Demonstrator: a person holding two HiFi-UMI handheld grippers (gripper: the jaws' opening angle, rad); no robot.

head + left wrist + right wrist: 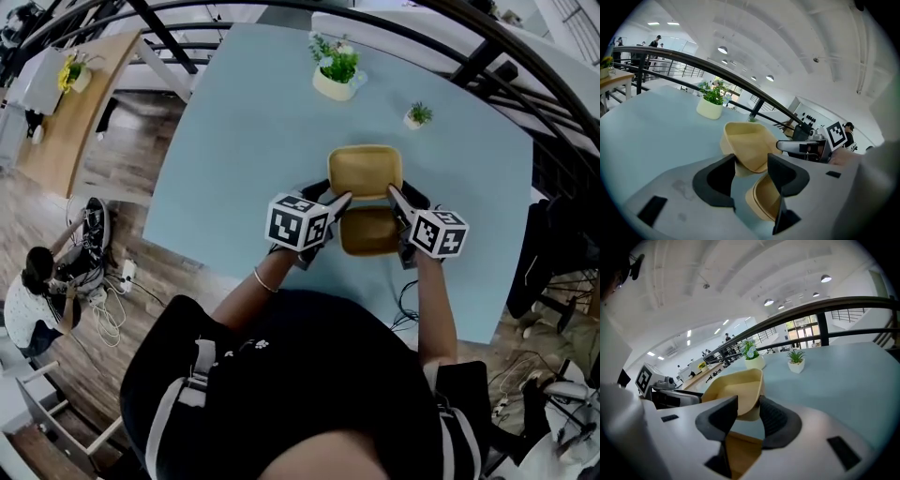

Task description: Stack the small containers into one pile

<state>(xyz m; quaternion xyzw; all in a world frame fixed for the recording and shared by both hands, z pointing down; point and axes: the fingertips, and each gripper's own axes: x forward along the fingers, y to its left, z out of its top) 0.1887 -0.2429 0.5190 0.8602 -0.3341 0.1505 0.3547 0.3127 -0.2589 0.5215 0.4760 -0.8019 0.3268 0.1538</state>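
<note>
2 tan, square, rounded-corner plastic containers were on a light blue table [234,141], directly in front of the person. The upper container [366,169] lay farther from the person. The lower container [368,234] lay nearer, upright, with its hollow facing up.

The left gripper [336,202] was closed on the left near wall of the upper container. In the left gripper view, the left gripper [751,164] had 1 pad inside and 1 outside the rim. There the upper container [747,140] was tilted, its near corner raised over the lower container [764,199].

The right gripper [396,197] pinched the right near wall of the same container. In the right gripper view, the right gripper [749,411] showed the upper container [736,390] between its pads and the lower container [740,455] beneath.

Contact between the 2 containers could not be confirmed.

A flowering plant in a cream pot [336,70] and a small green plant in a white pot [417,115] stood at the far edge, well apart from the containers.
</note>
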